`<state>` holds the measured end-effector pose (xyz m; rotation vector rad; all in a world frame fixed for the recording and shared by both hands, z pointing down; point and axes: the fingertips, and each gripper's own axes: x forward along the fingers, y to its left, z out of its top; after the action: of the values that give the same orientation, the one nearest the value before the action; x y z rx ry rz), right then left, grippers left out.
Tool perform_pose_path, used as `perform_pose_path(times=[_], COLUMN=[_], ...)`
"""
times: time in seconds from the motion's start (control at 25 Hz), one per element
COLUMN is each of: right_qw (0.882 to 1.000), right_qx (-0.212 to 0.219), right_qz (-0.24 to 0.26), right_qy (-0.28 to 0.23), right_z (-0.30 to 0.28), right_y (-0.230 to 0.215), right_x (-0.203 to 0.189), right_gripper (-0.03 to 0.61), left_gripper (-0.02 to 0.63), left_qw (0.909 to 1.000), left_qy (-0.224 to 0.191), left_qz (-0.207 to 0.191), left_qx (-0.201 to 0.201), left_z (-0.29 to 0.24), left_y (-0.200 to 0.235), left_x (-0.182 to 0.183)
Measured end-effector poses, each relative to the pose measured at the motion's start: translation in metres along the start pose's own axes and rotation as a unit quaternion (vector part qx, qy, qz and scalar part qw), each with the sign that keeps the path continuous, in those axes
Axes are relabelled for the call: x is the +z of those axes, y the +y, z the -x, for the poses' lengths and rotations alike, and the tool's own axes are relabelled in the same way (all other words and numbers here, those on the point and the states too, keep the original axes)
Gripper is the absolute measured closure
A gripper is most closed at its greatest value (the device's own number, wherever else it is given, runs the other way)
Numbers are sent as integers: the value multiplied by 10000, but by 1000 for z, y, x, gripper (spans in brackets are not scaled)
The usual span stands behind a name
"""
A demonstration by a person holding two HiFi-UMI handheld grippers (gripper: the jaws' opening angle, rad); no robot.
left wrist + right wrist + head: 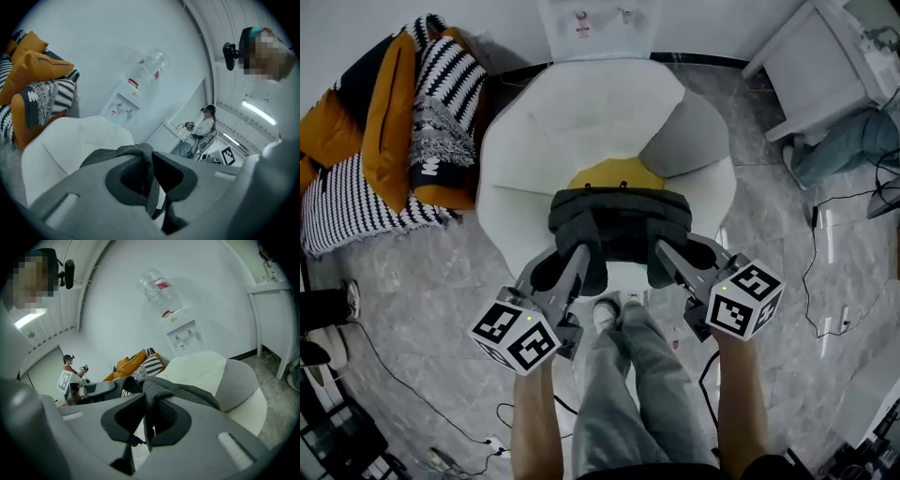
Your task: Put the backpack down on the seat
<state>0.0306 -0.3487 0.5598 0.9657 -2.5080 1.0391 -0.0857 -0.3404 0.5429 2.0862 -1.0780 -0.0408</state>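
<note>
A dark grey backpack (619, 223) hangs over the front part of the white armchair (539, 141), held up at its near side by both grippers. My left gripper (574, 265) is shut on a fold of the bag's left side, and my right gripper (672, 260) pinches its right side. In the left gripper view the jaws (151, 177) clamp a ridge of grey fabric (136, 151). The right gripper view shows that gripper (147, 420) closed on grey fabric (183, 392) in the same way. Whether the bag's bottom touches the seat I cannot tell.
On the chair lie a yellow cushion (614, 175) and a grey cushion (689, 136). A water dispenser (600, 26) stands behind it. Orange and striped cushions (394, 141) pile up at the left, a white cabinet (825, 66) stands at the right. Cables (817, 281) cross the floor. My legs (628, 375) stand before the chair.
</note>
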Motion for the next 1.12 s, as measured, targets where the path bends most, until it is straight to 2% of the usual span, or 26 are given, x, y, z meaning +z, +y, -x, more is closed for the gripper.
perform_pose_path(times=[0.16, 0.4, 0.52, 0.72, 1.12], right_qw=[9999, 9987, 9986, 9981, 9959], right_qx=[83, 288, 318, 346, 440], right_qz=[90, 345, 317, 400, 657], right_qy=[94, 245, 272, 326, 429], right_z=[-15, -32, -38, -47, -74], right_y=[-10, -29, -37, -57, -76], right_x=[3, 9, 9, 16, 37], right_gripper=[538, 538, 538, 538, 538], left_gripper=[571, 571, 571, 571, 571], left_qw=[9998, 10000, 9999, 9999, 9995], left_qy=[-123, -47, 69, 31, 86], left_qz=[141, -31, -101, -94, -274], left_qx=[116, 70, 92, 70, 120], left_z=[-10, -28, -36, -57, -84], left_y=[14, 33, 38, 45, 68], left_x=[2, 4, 4, 6, 27])
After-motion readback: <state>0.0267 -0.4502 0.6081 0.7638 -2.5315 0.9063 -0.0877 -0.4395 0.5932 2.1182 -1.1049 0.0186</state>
